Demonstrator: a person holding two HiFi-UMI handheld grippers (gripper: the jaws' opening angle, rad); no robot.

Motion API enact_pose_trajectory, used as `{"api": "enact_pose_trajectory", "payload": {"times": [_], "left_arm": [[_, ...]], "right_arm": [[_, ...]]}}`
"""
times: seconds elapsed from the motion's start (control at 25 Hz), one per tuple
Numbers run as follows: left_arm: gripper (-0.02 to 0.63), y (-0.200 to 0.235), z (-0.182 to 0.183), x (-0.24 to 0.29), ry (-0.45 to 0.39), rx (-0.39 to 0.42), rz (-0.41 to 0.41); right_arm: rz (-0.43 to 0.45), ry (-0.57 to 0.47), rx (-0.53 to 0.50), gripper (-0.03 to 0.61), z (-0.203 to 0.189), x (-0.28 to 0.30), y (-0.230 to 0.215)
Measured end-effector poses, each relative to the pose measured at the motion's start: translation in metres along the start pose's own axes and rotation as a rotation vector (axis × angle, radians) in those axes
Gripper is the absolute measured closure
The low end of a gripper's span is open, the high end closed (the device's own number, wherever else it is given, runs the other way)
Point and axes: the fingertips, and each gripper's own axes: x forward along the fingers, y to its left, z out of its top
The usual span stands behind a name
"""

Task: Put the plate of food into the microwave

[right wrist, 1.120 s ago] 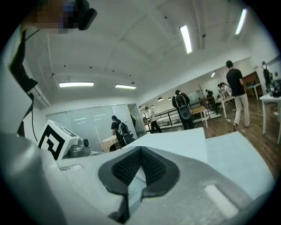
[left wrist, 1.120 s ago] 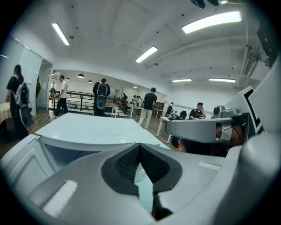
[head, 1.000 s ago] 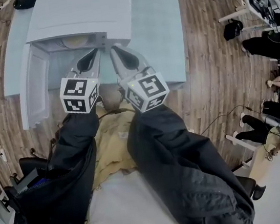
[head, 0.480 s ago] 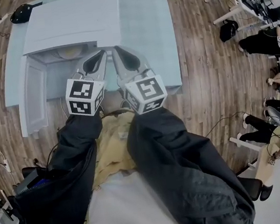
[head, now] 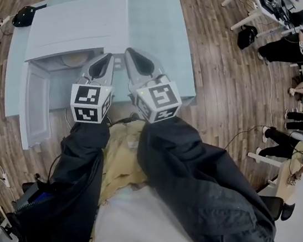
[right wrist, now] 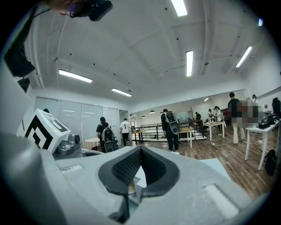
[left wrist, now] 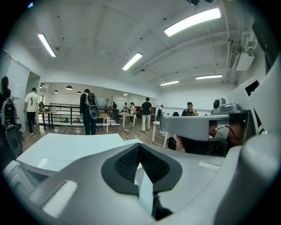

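Observation:
The white microwave (head: 76, 24) stands on a pale table (head: 162, 38), its door (head: 33, 103) swung open to the left. Inside the cavity, part of a beige plate (head: 74, 59) shows under the top edge; the food on it is hidden. My left gripper (head: 108, 58) and right gripper (head: 131, 53) are held side by side just in front of the opening, tips pointing towards the microwave. In the left gripper view the left gripper (left wrist: 139, 149) is shut with nothing between its pads. In the right gripper view the right gripper (right wrist: 140, 151) is likewise shut and empty.
A black object (head: 24, 16) lies on the table's far left corner. Wooden floor surrounds the table. Desks with seated people (head: 292, 47) are off to the right. A dark chair (head: 28, 199) and cables are at my lower left.
Both grippers stay together and shut. Their tips have drawn back slightly from the microwave's front edge, and the head view has shifted a little.

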Motion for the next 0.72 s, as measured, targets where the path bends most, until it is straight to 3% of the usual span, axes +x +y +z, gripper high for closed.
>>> {"api": "enact_pose_trajectory", "payload": {"times": [0.72], "left_arm": [[0.618, -0.002, 0.001, 0.011, -0.001, 0.003, 0.010]], "right_arm": [[0.000, 0.003, -0.020, 0.584, -0.003, -0.001, -0.013]]}}
